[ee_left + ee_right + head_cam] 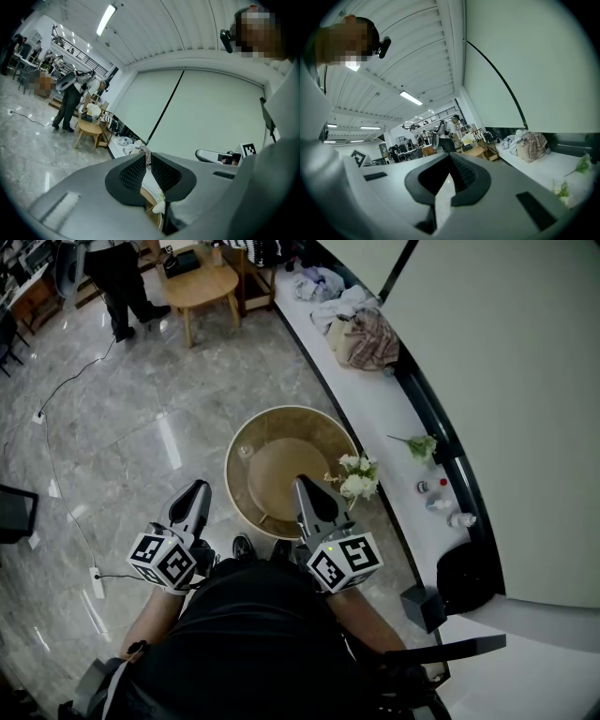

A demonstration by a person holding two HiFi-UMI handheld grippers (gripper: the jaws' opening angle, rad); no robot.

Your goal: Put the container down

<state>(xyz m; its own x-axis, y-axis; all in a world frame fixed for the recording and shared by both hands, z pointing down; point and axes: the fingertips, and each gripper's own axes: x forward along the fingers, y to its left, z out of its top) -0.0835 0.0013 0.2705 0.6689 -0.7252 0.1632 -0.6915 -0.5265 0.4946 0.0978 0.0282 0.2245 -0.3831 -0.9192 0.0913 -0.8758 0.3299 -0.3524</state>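
We hold the left gripper [198, 487] over the stone floor [112, 427], just beside the round table's left edge; its jaws are pressed together with nothing between them; to its right a small clear container [246, 452] stands on the round table [323, 423], close to that left edge and apart from both grippers; our right gripper [302, 482] hangs over the table's near edge, its jaws likewise closed and empty; white flowers [357, 476] sit at the table's right edge; further right, a white ledge [375, 399] along the wall carries a checked bag [367, 338] at its far end and small bottles [441, 498] nearer us.
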